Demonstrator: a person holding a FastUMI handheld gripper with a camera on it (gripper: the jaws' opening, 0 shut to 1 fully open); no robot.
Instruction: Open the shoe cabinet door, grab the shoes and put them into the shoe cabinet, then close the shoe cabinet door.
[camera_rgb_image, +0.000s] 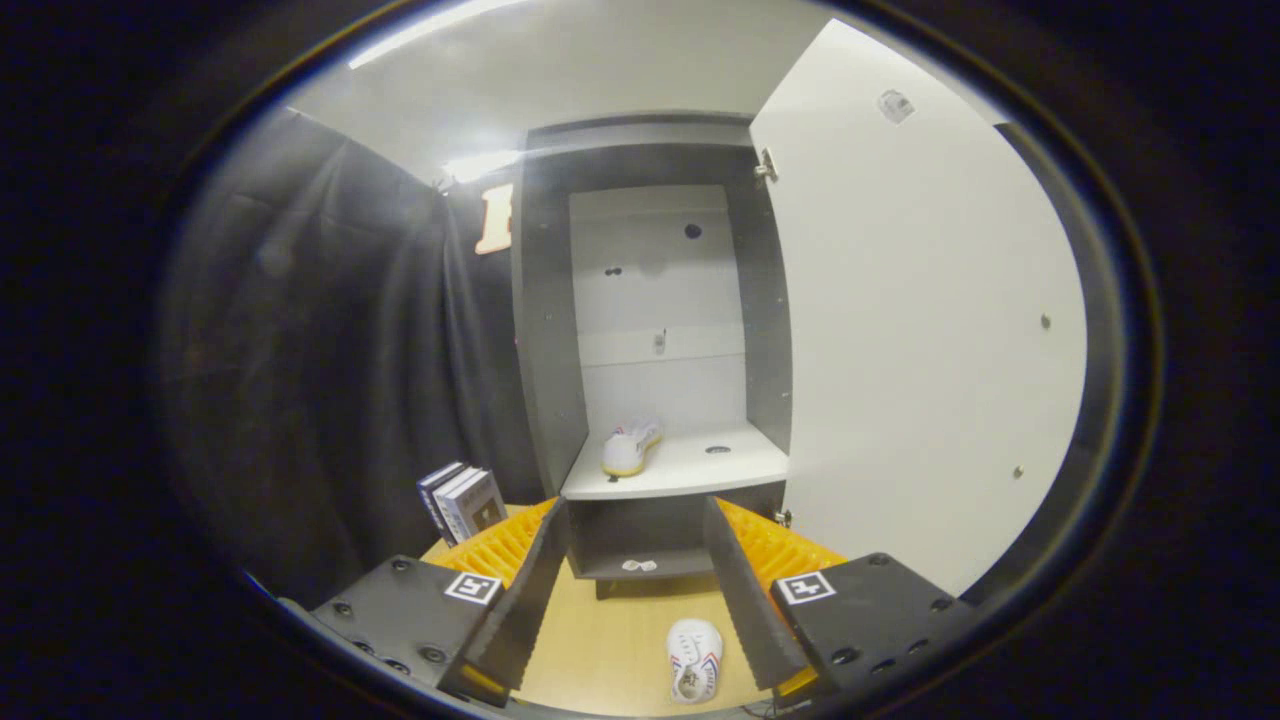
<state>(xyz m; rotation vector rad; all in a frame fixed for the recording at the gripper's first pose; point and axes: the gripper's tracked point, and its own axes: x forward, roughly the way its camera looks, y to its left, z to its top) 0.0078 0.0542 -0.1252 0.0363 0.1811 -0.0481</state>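
— Black cloth walls close the booth on the left, and a pale wooden floor (610, 640) runs up to the cabinet. Where are the shoes?

— One white sneaker (694, 659) with red and blue side stripes lies on the floor between the fingers, nearer the right one, sole down, touching neither. The other white sneaker (629, 449), with a yellowish sole, sits on the left part of the white shelf (700, 468) inside the shoe cabinet (545, 330), far beyond the fingers.

— And the cabinet itself?

— Grey frame, white back panel with a few dark holes. Its white door (920, 320) is swung wide open to the right, hinge visible at the top corner. Below the shelf is a low grey compartment (640, 540) with a small pale object lying in it; I cannot tell what it is.

— The fingers?

— The gripper (630, 610) has its fingers spread well apart and holds nothing, hovering over the floor in front of the cabinet.

— Anything else nearby?

— A few upright books (462, 500) stand on the floor just left of the cabinet, against the cloth.
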